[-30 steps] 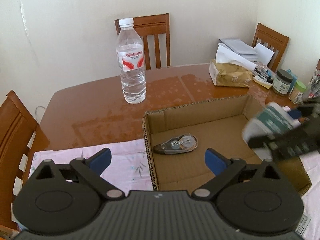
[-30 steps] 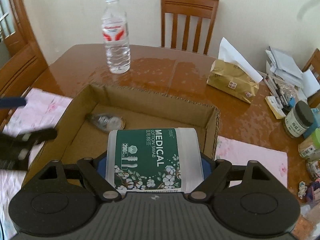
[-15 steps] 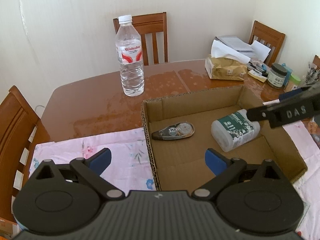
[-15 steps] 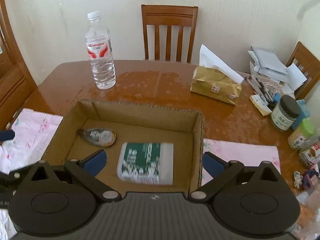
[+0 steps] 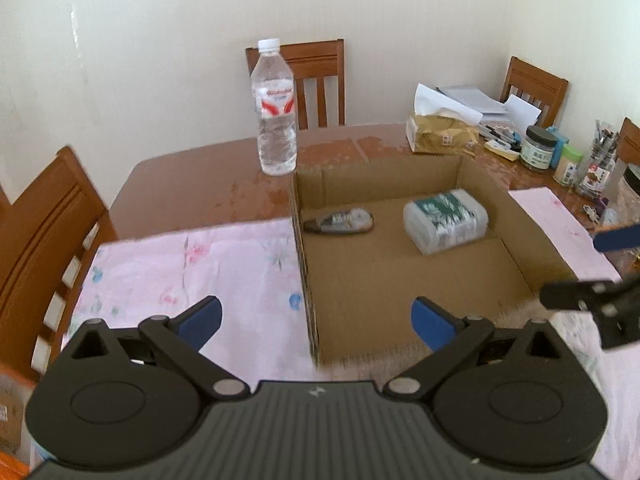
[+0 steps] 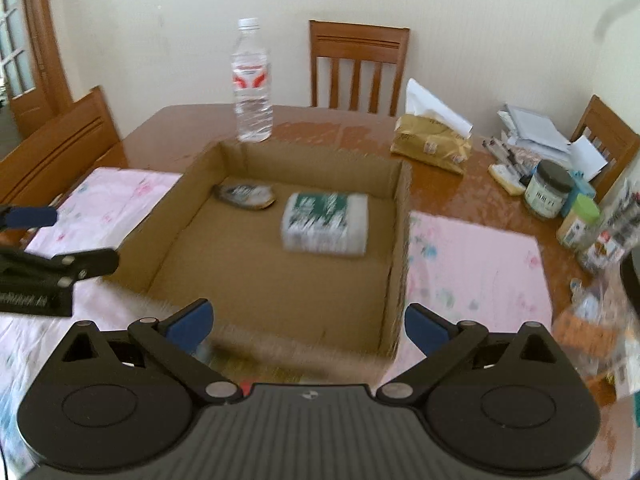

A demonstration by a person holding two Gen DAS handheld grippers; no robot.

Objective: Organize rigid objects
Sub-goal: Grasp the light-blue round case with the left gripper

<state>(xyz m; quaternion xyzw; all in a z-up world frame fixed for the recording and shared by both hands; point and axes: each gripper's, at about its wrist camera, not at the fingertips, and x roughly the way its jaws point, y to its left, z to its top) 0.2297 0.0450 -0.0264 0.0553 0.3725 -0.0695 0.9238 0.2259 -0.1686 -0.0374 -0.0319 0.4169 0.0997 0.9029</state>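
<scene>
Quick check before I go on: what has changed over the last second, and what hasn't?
The right gripper let go of the cotton swab box, which now lies in the cardboard box, and backed out with open, empty jaws. The left gripper drew back too, open. The correction tape in the box and the water bottle behind it stayed put.

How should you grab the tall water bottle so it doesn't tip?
Probably around the water bottle's middle, at the label, coming level from the box side. It stands upright on the table with its round sides clear; the cap end is narrow and tippy.
</scene>
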